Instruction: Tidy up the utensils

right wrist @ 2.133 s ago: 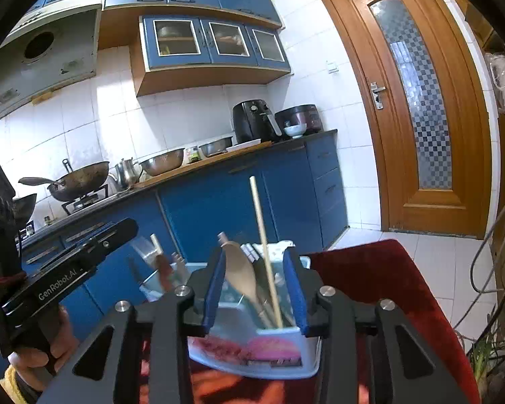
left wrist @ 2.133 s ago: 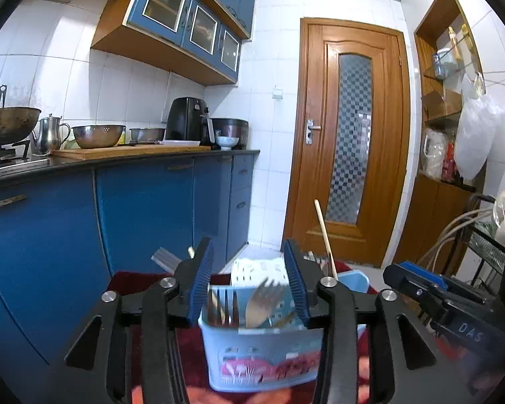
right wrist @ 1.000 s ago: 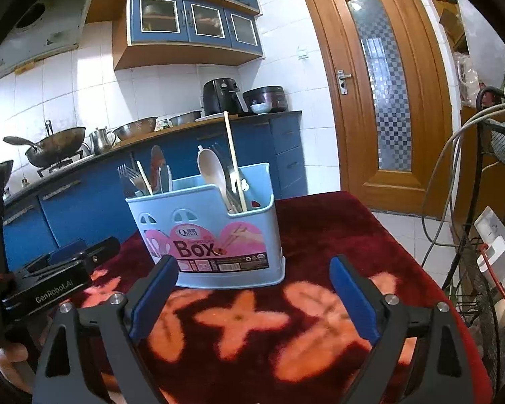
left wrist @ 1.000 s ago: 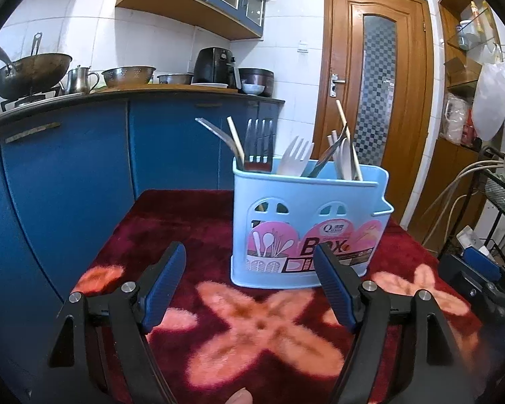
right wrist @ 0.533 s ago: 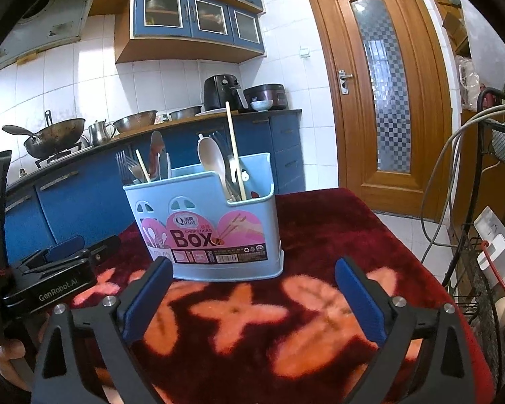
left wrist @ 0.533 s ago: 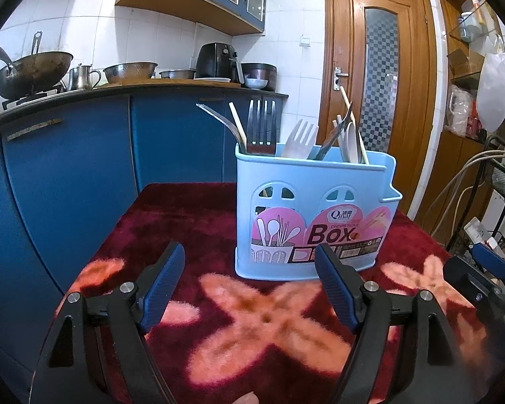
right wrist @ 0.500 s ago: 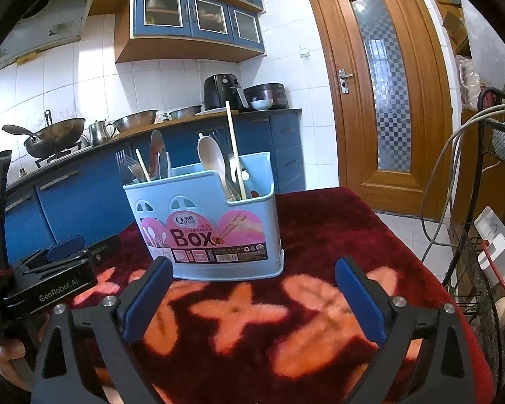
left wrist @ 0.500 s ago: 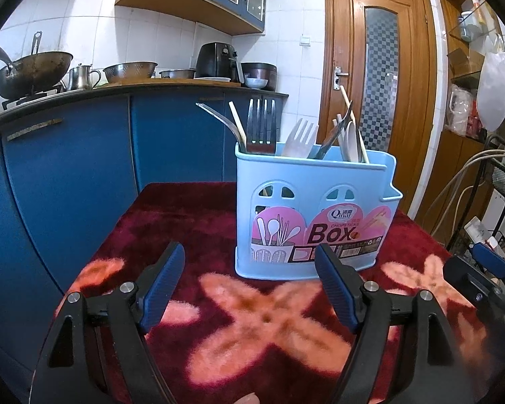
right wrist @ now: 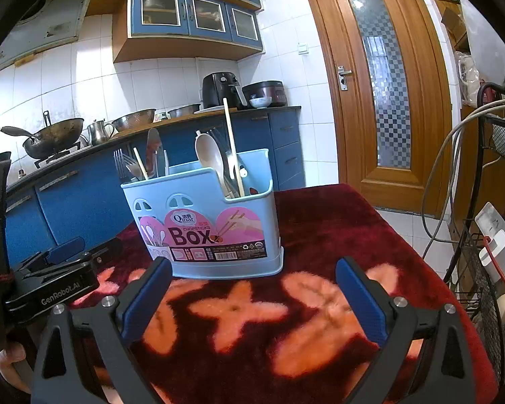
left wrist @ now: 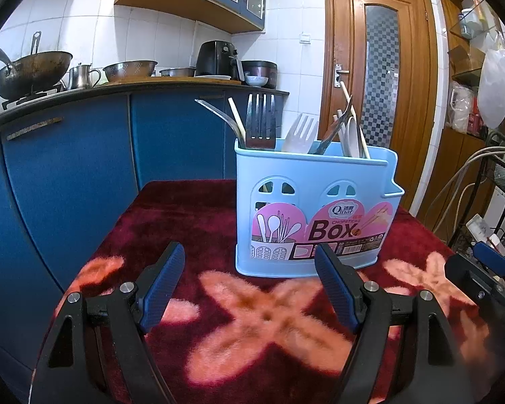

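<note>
A red flowered surface [left wrist: 192,222] carries a light-blue chopsticks box [left wrist: 314,215] of forks, spoons and chopsticks, just ahead of both grippers: left gripper [left wrist: 252,286] and right gripper [right wrist: 252,289], jaws spread wide, empty.

Utensil box [left wrist: 314,202]: pale blue, pink label. Table [left wrist: 192,215] cover: dark red, salmon flower pattern. Cabinets [left wrist: 67,155]: blue. Door [right wrist: 387,101]: brown, checkered glass.

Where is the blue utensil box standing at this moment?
The blue utensil box stands upright on the red flowered cloth, just ahead of both open grippers and touching neither. In the left wrist view it sits right of centre, before the blue cabinets.
</note>
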The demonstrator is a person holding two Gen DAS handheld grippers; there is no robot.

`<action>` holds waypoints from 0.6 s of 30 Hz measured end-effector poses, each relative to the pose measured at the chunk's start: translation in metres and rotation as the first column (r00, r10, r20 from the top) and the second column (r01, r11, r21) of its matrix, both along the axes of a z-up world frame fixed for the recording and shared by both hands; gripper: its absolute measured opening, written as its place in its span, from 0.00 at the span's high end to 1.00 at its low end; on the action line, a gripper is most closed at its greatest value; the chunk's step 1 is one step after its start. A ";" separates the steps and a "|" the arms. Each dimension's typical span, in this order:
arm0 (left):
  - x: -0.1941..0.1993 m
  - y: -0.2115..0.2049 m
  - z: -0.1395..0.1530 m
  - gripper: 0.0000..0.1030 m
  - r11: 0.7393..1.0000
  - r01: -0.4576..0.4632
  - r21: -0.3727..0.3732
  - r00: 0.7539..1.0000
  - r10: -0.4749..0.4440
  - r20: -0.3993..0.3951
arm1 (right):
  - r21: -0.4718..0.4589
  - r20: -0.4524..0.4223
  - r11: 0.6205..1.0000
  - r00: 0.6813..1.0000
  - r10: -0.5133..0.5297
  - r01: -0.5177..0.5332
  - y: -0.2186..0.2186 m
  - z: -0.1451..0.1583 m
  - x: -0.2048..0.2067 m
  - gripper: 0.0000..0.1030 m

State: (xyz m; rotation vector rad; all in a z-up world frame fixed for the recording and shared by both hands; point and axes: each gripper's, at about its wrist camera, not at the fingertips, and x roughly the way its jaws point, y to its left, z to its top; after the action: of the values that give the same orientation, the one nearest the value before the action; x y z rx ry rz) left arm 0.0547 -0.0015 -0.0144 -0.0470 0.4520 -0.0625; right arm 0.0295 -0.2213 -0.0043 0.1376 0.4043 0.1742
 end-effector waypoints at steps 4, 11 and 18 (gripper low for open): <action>0.000 0.000 0.000 0.21 1.000 0.003 0.001 1.000 -0.003 0.001 | 0.001 0.001 1.000 1.000 -0.001 0.001 0.000 0.000 0.000 0.03; -0.002 -0.002 0.000 0.21 1.000 0.007 0.004 1.000 -0.007 0.006 | 0.001 0.001 1.000 1.000 0.000 0.000 0.000 0.000 0.000 0.03; -0.002 -0.002 0.000 0.21 1.000 0.008 0.004 1.000 -0.008 0.007 | 0.000 0.000 1.000 1.000 0.000 0.000 0.000 0.000 0.000 0.03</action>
State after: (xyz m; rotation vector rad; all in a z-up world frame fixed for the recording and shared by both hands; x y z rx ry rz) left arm 0.0528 -0.0037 -0.0140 -0.0407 0.4458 -0.0695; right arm 0.0295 -0.2210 -0.0042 0.1375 0.4039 0.1741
